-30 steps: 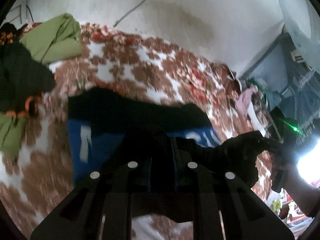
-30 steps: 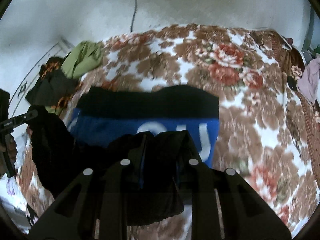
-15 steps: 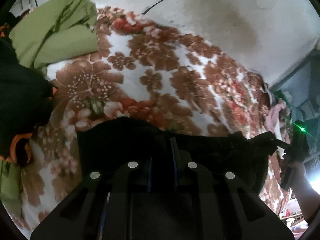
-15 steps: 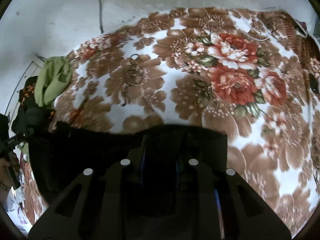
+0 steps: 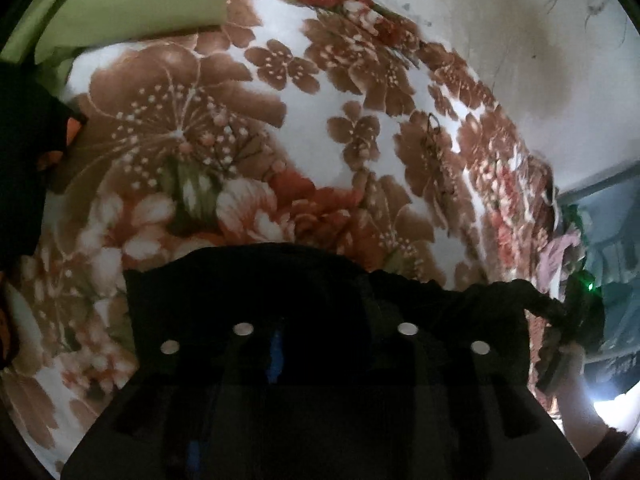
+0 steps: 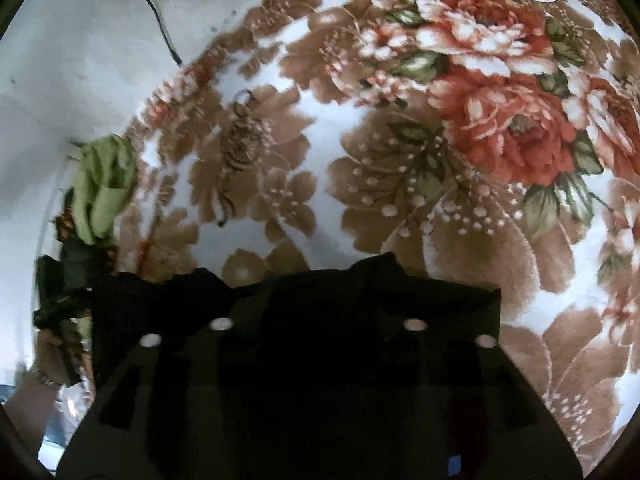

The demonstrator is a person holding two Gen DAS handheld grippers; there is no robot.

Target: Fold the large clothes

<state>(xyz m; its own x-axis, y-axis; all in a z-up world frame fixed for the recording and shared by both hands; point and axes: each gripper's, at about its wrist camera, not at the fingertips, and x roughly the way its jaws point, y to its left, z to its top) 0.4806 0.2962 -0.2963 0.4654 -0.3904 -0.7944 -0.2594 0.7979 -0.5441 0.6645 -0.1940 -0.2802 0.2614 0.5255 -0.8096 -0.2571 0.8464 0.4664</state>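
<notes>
- Floral blanket [image 5: 320, 128] in brown, red and white covers the bed beneath both cameras, a pale wall [image 5: 520, 32] behind it.
- Left gripper [image 5: 324, 320] tilts steeply down, jaws opening; the black garment [image 5: 248, 280] lies between its fingers, though its darkness hides whether the pads touch.
- Right gripper [image 6: 320, 312] angles down alike, jaws opening over the garment's far edge (contact cannot be told).
- Green clothes [image 5: 128, 4] sit piled at the blanket's corner beside dark clothing [image 5: 24, 168]; a cable [image 6: 156, 12] runs down the wall.
</notes>
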